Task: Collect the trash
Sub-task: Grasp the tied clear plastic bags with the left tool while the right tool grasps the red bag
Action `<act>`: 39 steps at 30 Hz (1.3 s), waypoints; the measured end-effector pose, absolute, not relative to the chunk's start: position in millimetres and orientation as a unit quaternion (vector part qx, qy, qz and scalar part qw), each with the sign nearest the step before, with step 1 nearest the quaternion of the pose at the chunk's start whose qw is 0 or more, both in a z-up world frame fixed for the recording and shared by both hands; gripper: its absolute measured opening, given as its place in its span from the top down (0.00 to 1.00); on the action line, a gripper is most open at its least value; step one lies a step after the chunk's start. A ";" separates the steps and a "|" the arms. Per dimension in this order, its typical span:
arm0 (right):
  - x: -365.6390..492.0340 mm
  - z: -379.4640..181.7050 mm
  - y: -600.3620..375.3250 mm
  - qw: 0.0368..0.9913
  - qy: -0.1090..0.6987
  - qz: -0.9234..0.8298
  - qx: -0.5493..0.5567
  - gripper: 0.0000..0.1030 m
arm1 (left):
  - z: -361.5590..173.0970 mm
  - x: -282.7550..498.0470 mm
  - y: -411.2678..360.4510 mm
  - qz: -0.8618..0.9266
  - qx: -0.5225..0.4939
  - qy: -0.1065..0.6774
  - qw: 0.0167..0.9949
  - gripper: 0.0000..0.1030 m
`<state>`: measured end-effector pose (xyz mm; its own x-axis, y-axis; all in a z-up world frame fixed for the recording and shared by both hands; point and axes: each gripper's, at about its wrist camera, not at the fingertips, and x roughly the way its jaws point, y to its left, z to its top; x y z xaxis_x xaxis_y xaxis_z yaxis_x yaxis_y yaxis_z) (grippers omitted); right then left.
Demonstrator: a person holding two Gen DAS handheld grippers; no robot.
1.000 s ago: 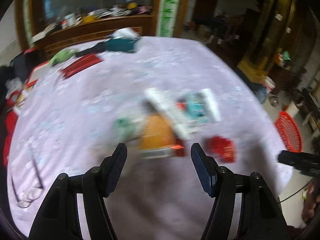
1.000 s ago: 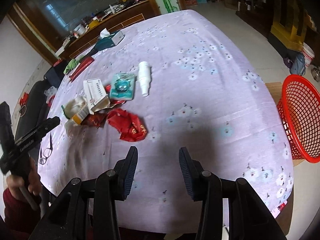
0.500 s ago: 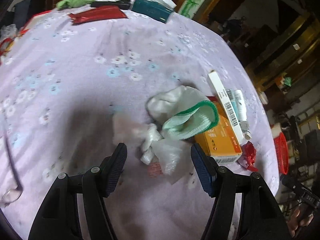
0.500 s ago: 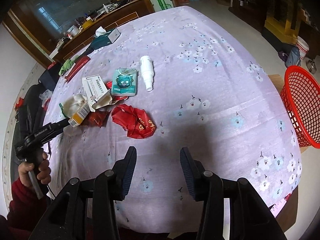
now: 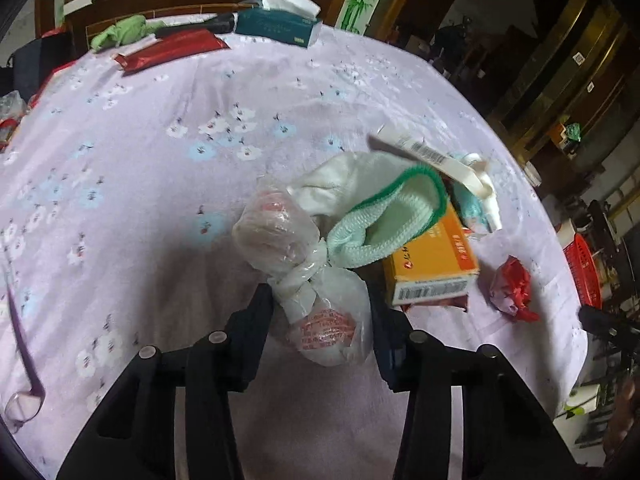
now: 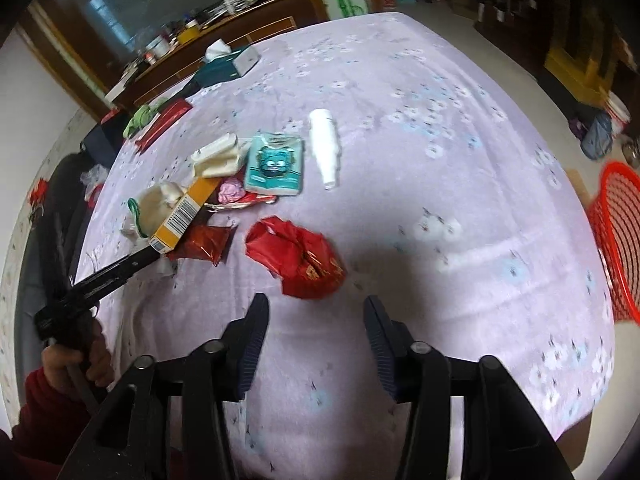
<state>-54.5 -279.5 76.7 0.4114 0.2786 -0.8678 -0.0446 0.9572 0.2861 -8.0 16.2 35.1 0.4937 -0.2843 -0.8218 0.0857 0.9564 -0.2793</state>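
A knotted clear plastic bag (image 5: 304, 264) with red print lies on the lilac flowered tablecloth (image 5: 160, 160). My left gripper (image 5: 322, 312) is open, and the bag's near lobe sits between its fingers. Behind the bag are a white sock with a green cuff (image 5: 384, 208) and an orange box (image 5: 432, 268). My right gripper (image 6: 316, 312) is open and holds nothing; a crumpled red bag (image 6: 296, 256) lies just ahead of it. In the right wrist view the left gripper (image 6: 116, 272) reaches the litter pile, held by a hand in a red sleeve.
A red mesh basket (image 6: 620, 240) stands on the floor past the table's right edge. A white bottle (image 6: 326, 144), a teal packet (image 6: 274, 164) and a dark red wrapper (image 6: 204, 242) lie in the pile. A tissue box (image 5: 276, 24) and a red pack (image 5: 172, 50) sit far back.
My left gripper has moved forward and down, so the knotted bag now lies between its fingers. The right gripper has come closer to the crumpled red bag.
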 end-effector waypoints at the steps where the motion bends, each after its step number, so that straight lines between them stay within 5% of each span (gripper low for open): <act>1: -49.4 74.2 -275.6 0.834 0.531 0.104 0.106 0.45 | 40.7 -14.9 18.7 -0.108 -0.100 0.484 0.863 0.57; 10: 0.5 36.5 -267.1 0.831 0.539 0.121 0.074 0.51 | 79.4 -51.7 21.9 -0.114 -0.087 0.450 0.881 0.57; 13: 2.2 22.1 -257.1 0.818 0.554 0.144 0.064 0.62 | 87.0 -60.2 15.4 -0.119 -0.082 0.447 0.883 0.57; 17: -11.1 20.9 -244.8 0.816 0.552 0.161 0.065 0.92 | 93.0 -66.4 2.5 -0.130 -0.078 0.445 0.883 0.56; 39: -107.8 107.9 -348.7 0.864 0.479 0.046 0.150 0.95 | 119.6 -68.3 -167.4 -0.261 0.018 0.421 0.868 0.56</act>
